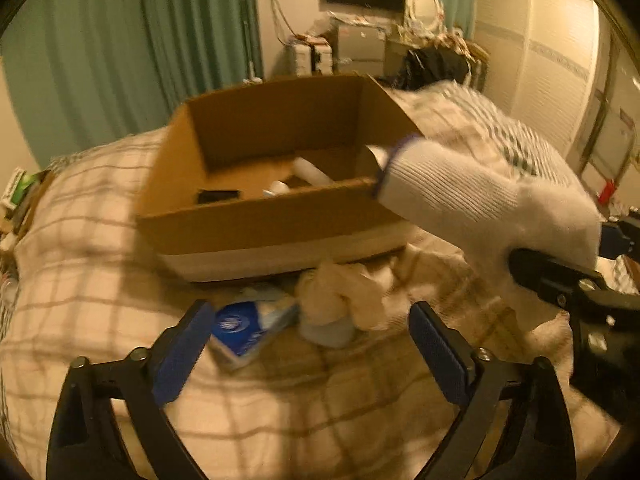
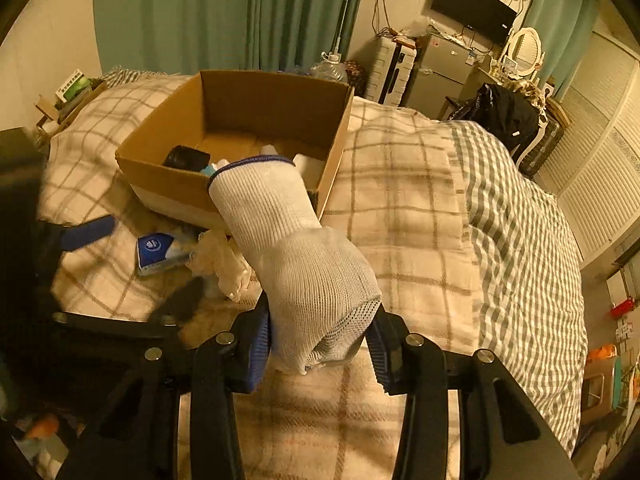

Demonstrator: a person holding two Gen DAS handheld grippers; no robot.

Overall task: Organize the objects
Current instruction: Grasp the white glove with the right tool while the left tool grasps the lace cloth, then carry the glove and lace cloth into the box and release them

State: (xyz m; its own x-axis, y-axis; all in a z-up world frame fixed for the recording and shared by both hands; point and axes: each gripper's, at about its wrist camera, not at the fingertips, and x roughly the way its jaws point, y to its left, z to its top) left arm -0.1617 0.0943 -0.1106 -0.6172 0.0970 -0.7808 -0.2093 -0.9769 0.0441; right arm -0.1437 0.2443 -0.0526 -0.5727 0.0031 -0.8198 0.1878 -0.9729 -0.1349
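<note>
My right gripper (image 2: 320,344) is shut on a white knitted glove (image 2: 296,252) with a purple cuff edge; the glove sticks forward, its cuff over the near rim of the open cardboard box (image 2: 160,148). In the left wrist view the glove (image 1: 480,196) reaches in from the right to the box (image 1: 256,220). The box holds a black object (image 2: 186,158) and white bottles (image 1: 312,172). My left gripper (image 1: 310,340) is open and empty above a blue tissue pack (image 1: 244,328) and a crumpled cream cloth (image 1: 340,300) on the bed before the box.
A checked blanket (image 2: 400,208) covers the bed, with a grey gingham cover (image 2: 520,208) to the right. Green curtains, a fridge (image 2: 440,68), a wall TV and a mirror stand beyond. Boxes (image 2: 72,88) sit at the bed's far left.
</note>
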